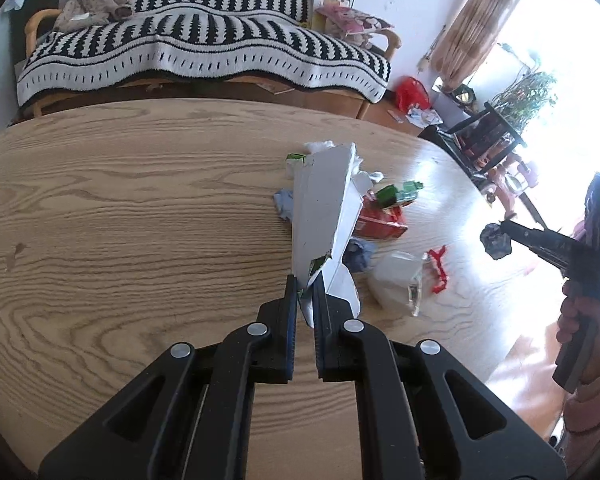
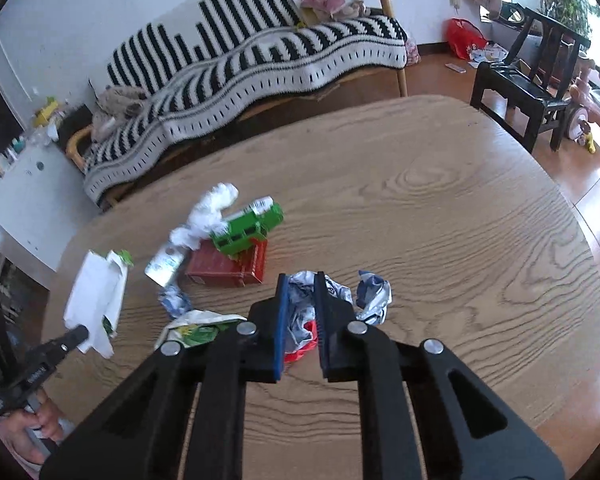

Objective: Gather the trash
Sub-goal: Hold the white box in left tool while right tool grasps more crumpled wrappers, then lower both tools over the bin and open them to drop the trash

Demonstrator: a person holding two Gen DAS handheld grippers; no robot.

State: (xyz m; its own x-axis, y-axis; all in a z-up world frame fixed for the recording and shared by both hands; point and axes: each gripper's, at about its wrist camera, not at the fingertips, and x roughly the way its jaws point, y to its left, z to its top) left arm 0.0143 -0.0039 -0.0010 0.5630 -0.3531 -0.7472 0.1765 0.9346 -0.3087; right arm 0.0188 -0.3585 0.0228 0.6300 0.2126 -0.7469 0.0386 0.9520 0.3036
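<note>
My left gripper [image 1: 305,284] is shut on a flattened white carton [image 1: 320,204] with green print and holds it above the wooden table [image 1: 120,220]; it also shows in the right wrist view [image 2: 96,300]. My right gripper [image 2: 300,280] is shut on a crumpled blue-and-white paper wad [image 2: 302,304], seen from the left wrist view [image 1: 496,240] held above the table. On the table lie a red box [image 2: 228,268], a green carton [image 2: 248,228], white tissue [image 2: 208,216], a second paper wad [image 2: 374,294], a small bottle [image 2: 166,262] and a red wrapper [image 1: 438,270].
A sofa with a black-and-white striped blanket [image 1: 204,52] stands behind the table. A black chair [image 2: 528,80] and a pink toy [image 2: 592,108] stand on the floor at the right. A clear plastic piece [image 1: 400,282] lies near the red wrapper.
</note>
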